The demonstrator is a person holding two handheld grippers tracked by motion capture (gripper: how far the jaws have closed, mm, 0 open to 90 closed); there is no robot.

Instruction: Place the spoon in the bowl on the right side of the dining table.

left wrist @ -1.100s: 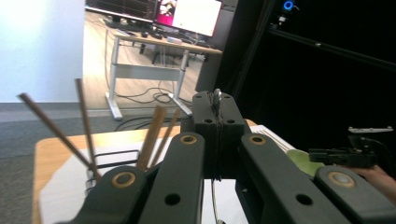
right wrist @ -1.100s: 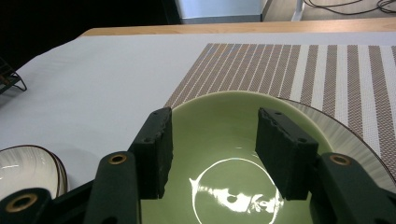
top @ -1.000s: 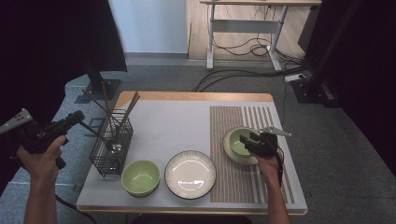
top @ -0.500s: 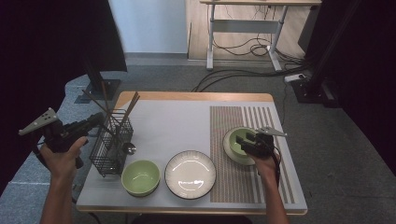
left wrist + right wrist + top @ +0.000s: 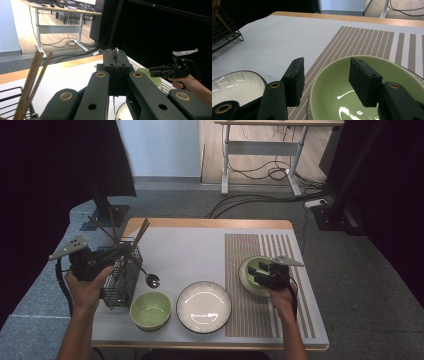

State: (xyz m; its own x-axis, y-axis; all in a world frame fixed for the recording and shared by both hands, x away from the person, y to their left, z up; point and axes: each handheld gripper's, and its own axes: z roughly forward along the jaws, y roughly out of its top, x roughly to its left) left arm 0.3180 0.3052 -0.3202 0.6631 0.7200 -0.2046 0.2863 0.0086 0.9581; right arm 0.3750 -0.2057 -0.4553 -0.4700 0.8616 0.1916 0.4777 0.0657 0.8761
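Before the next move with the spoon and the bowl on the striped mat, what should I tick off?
1. Left hand-held gripper shut on spoon: ok, its metal end shows between the closed jaws.
2. Spoon free of the basket: cannot tell, the handle passes close to the wire.
3. Right hand-held gripper astride the rim of the mat bowl: ok, one jaw inside, one outside.
4. Grip on the mat bowl: not ok, the jaws are open and the pads don't press the rim.
5. Front bowl ready for the spoon: ok, nothing in it.
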